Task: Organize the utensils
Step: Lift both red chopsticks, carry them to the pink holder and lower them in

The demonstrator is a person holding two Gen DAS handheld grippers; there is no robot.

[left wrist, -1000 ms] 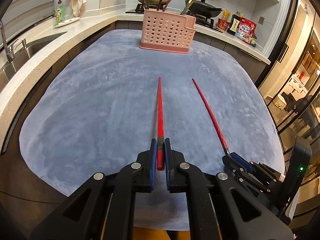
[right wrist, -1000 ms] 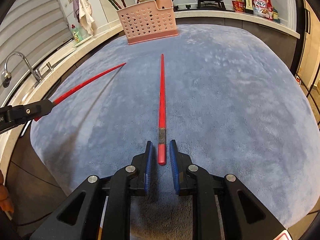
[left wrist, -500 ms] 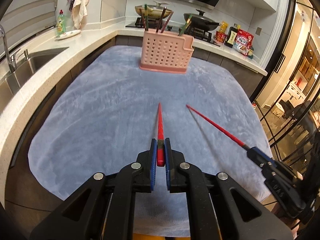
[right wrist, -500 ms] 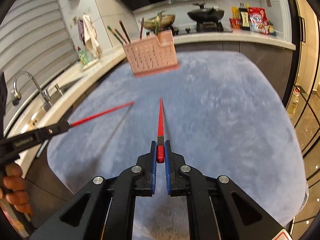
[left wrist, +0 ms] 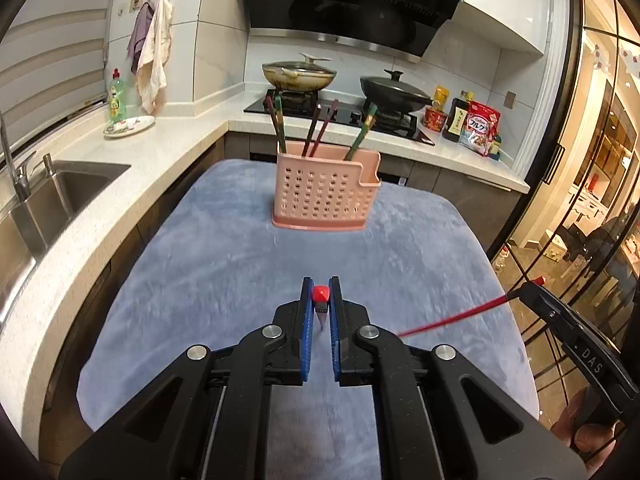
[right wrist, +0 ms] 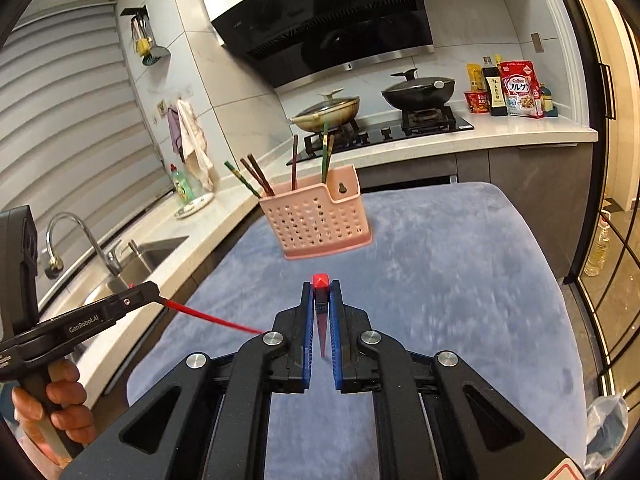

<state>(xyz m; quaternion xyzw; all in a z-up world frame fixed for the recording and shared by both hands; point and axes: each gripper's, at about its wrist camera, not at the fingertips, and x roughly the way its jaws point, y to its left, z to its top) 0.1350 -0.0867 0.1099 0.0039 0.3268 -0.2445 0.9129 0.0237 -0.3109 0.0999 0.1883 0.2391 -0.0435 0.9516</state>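
Both grippers' fingers are closed on a red chopstick each – left gripper (left wrist: 320, 300), right gripper (right wrist: 320, 300) – held above the bench (left wrist: 224, 264). The pink holder (left wrist: 326, 192) stands far; each tip should enter a compartment steeply, without knocking the rim.

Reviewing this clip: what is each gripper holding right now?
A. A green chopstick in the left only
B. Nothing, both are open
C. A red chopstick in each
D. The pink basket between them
C: the left gripper and the right gripper are each shut on a red chopstick, lifted off the blue cloth.

chopstick (left wrist: 320, 316) tip: hid btw pads | rack (left wrist: 326, 190) interior: hid | blanket (right wrist: 440, 300): blurred
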